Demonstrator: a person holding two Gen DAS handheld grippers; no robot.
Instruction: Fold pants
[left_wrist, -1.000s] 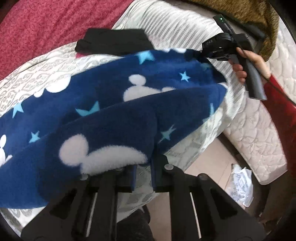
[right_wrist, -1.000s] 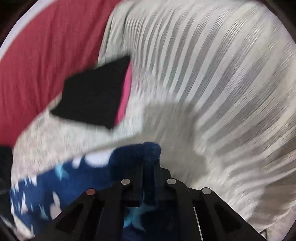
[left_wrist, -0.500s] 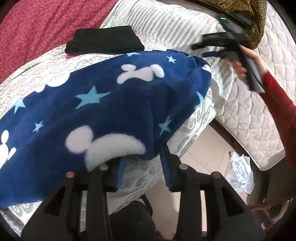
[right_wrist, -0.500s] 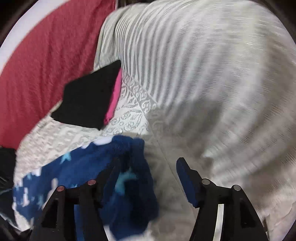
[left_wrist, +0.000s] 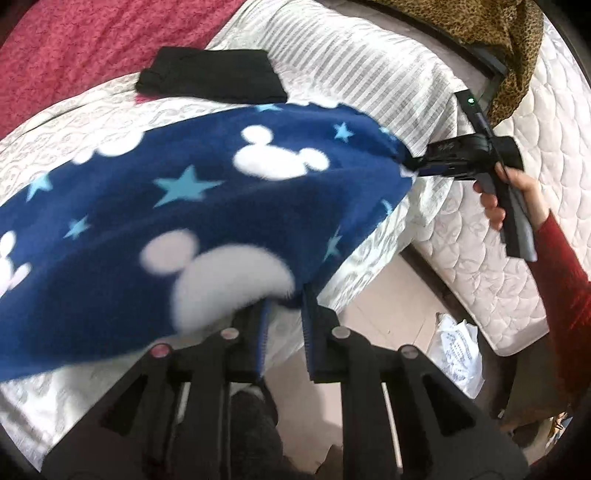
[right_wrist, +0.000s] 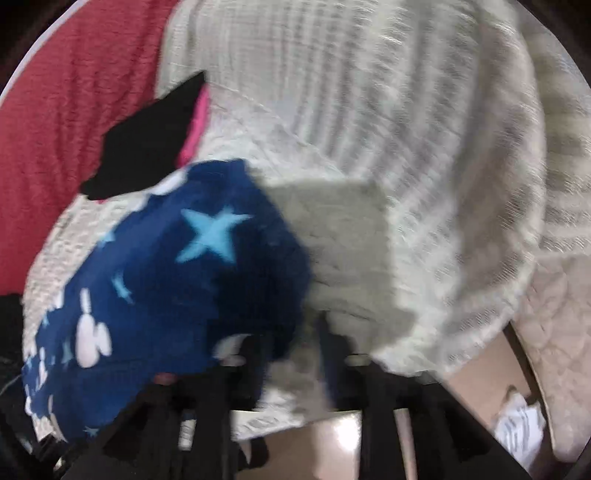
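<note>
My left gripper (left_wrist: 282, 325) stands parted under the edge of the blue star-print fleece pants (left_wrist: 192, 206). My right gripper (left_wrist: 415, 166) touches their far corner; its grip I cannot tell

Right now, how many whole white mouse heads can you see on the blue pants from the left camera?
2. One mouse head is near the far end of the pants; a bigger blurry one is close to the left fingers. Edge pieces and folds may hide more.

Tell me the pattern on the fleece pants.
Navy pants with white mouse-head shapes and light-blue stars; clearest in the left wrist view.
</note>
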